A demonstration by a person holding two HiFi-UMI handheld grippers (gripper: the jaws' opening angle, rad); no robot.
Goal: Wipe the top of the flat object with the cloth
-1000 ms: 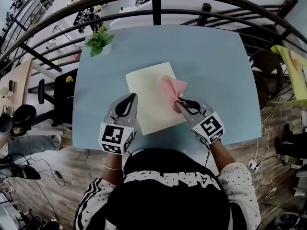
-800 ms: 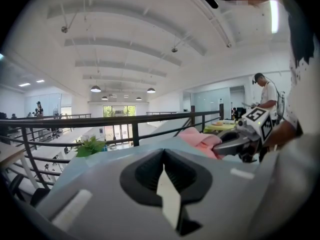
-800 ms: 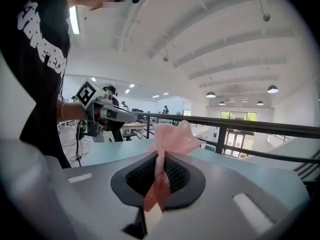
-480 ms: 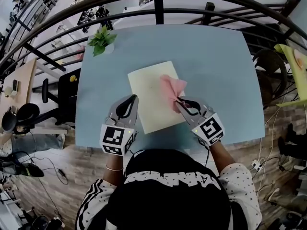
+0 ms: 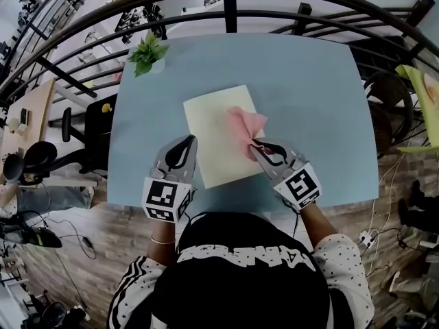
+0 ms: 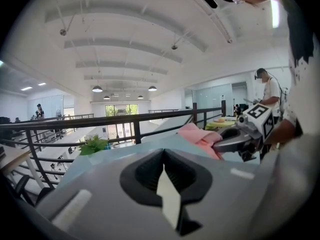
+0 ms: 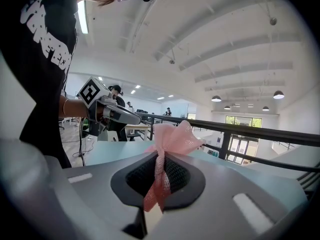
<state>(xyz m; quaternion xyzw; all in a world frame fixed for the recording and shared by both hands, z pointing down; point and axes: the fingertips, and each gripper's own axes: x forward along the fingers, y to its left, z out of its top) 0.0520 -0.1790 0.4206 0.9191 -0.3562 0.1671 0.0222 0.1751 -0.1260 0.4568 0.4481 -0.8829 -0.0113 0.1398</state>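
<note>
A pale yellow flat sheet [image 5: 212, 125] lies on the blue table [image 5: 309, 88] in the head view. My left gripper [image 5: 193, 138] is shut on the sheet's near left edge, and a sliver of the sheet [image 6: 169, 199] shows between its jaws. My right gripper [image 5: 254, 142] is shut on a pink cloth [image 5: 245, 127] that rests bunched on the sheet's right side. In the right gripper view the pink cloth [image 7: 167, 149] runs pinched through the jaws and fans out beyond them. The left gripper view shows the cloth [image 6: 200, 136] and the right gripper [image 6: 220, 143] to its right.
A small green potted plant [image 5: 147, 53] stands at the table's far left corner. A dark metal railing [image 5: 226, 5] curves round the far side of the table. Chairs [image 5: 89, 132] and desks stand on the floor to the left, a round stool [image 5: 387, 118] to the right.
The grippers, cloth and sheet keep their places. Only the head view shifts slightly.
</note>
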